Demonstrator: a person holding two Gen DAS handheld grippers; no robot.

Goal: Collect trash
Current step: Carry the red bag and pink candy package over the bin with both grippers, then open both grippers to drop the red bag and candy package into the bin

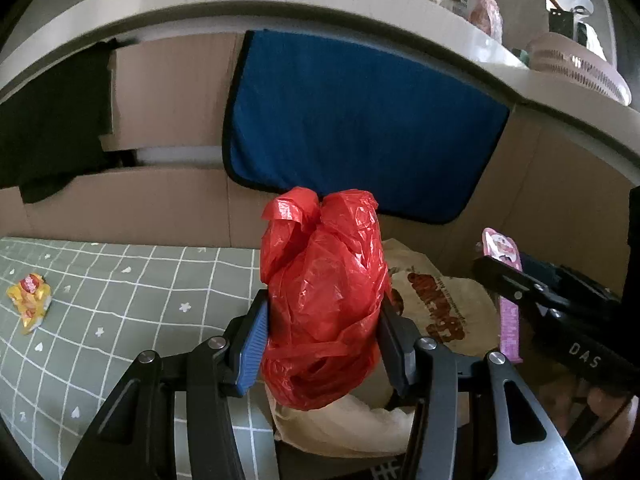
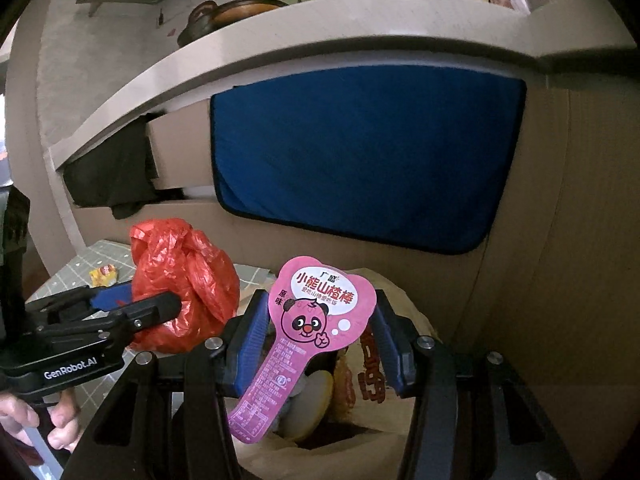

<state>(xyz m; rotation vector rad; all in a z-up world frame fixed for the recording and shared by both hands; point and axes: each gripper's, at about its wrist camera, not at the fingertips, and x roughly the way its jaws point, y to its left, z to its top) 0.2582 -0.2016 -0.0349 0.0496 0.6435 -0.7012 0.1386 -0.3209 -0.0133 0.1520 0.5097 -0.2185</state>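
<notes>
Over the open paper bag (image 2: 376,376), which sits at the table's edge against a cardboard wall, I hold two pieces of trash. My right gripper (image 2: 320,344) has its jaws pinching a pink wrapper (image 2: 312,320) printed with a cartoon bear, directly above the bag's mouth; its tail dips toward trash already inside, a pale round lid among it. My left gripper (image 1: 320,332), just left of the bag, has its jaws pressed onto a knotted red bag (image 1: 322,300), raised above the bag's near rim.

Left of the paper bag, well apart on the green checked cloth (image 1: 120,300), a crumpled yellow wrapper (image 1: 30,300) lies uncollected. Behind the bag hangs a blue towel (image 1: 360,128).

I judge the job well along: some trash is bagged, two pieces are ready to drop, and the yellow wrapper is what I can see left.
</notes>
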